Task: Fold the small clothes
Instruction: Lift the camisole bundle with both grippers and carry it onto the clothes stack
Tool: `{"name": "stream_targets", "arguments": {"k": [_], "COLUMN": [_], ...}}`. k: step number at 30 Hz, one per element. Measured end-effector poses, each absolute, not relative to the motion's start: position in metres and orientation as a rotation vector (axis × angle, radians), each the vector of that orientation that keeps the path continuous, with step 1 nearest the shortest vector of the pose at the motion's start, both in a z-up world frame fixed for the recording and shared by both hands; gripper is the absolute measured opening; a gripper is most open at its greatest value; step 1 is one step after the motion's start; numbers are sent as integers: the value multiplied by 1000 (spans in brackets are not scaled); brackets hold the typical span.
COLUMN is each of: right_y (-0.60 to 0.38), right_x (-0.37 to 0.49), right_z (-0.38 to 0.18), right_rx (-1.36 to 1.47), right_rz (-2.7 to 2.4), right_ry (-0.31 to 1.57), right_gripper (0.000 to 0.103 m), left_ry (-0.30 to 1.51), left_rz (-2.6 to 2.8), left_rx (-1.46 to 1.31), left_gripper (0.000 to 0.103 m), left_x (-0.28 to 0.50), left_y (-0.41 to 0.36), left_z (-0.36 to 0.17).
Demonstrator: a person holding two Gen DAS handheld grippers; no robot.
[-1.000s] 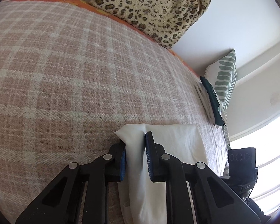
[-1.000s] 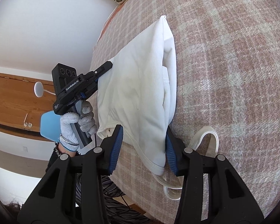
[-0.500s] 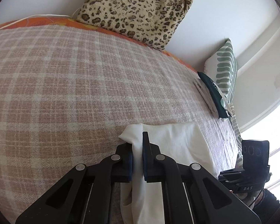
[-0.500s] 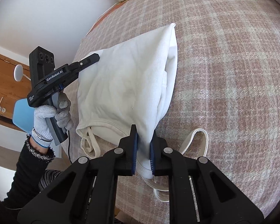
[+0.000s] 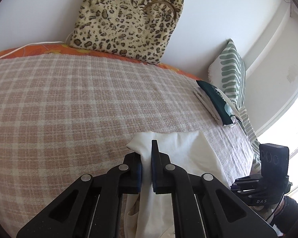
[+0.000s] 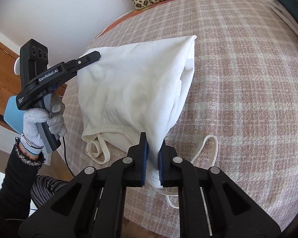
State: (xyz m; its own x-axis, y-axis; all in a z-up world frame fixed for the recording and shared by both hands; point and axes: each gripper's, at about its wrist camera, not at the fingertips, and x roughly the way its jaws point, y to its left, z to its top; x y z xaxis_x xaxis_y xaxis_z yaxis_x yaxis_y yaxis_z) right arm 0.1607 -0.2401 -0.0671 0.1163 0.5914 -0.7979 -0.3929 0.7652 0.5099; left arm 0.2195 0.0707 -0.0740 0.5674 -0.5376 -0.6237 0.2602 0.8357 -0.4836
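Right wrist view, left to right: gloved hand holds the left claw, clamped on the far-left edge of the white top. Right claw is nipped tight on the top's near edge, cloth pinched between the blue pads. Top hangs lifted between the two claws over the near-left part of the bed; only its far right corner looks to touch the plaid blanket. Straps dangle: one loop near left, another lies on the blanket beside the right claw.

Left wrist view: left claw narrow, gripping a fold of the top. Other claw at the right edge. Folded pile sits far right on the bed against the green-striped pillow; leopard bag at the far wall.

Progress, judged: some clothes already folded and stacked; this top looks part-doubled, both edges gripped, fold not yet laid down. Left to do: lay it flat, tuck straps, finish the fold, move it to the pile.
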Motion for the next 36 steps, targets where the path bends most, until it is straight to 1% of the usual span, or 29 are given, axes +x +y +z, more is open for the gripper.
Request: {"name": "stream_targets", "arguments": {"k": [9, 14, 36], "right_y": [-271, -298, -498], "right_x": [154, 158, 223], "right_z": [-44, -23, 58], "right_rx": [158, 151, 69], "right_rz": [684, 644, 354], "right_ry": [1204, 1169, 1043], "right_gripper": [10, 10, 10], "left_ry": [783, 757, 677], "left_rz": [-528, -573, -820], "left_rx": [-301, -315, -231], "left_gripper": [5, 5, 5], "left_x": [208, 216, 285], "left_y": [28, -4, -207], "left_z": [-44, -30, 32]}}
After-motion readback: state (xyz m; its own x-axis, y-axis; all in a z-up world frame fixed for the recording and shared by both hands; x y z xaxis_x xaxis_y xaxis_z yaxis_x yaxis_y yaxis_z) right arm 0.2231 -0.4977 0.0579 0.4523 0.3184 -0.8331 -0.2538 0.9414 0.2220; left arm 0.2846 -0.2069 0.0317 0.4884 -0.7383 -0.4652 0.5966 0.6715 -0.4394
